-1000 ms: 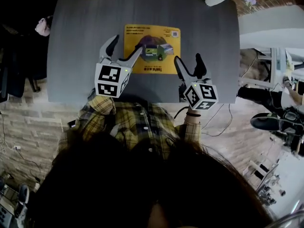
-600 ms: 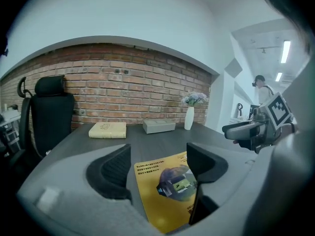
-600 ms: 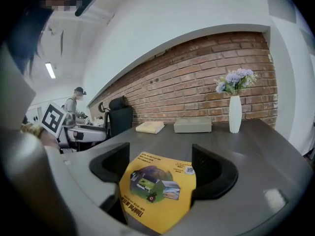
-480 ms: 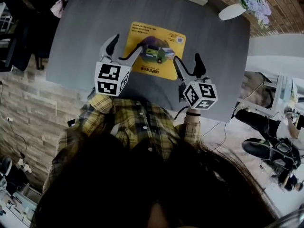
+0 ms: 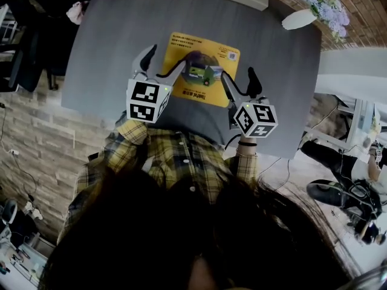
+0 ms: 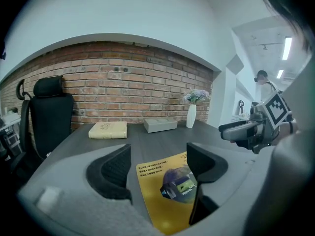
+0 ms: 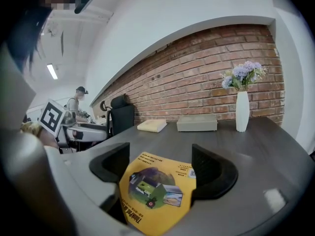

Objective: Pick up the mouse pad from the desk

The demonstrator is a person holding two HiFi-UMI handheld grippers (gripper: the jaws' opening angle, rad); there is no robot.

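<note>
My left gripper (image 5: 160,65) and right gripper (image 5: 239,79) have fingers apart, empty. The mouse pad (image 5: 200,67) looks thin, light and floppy. I'd pinch its near edge.

From the person's head, one camera looks steeply down onto the grey tabletop (image 5: 109,53). The left gripper view and right gripper view ride low and close over that tabletop, one from each side, both facing the brick wall (image 6: 123,82). All three views share the yellow mouse pad (image 5: 199,70).
</note>
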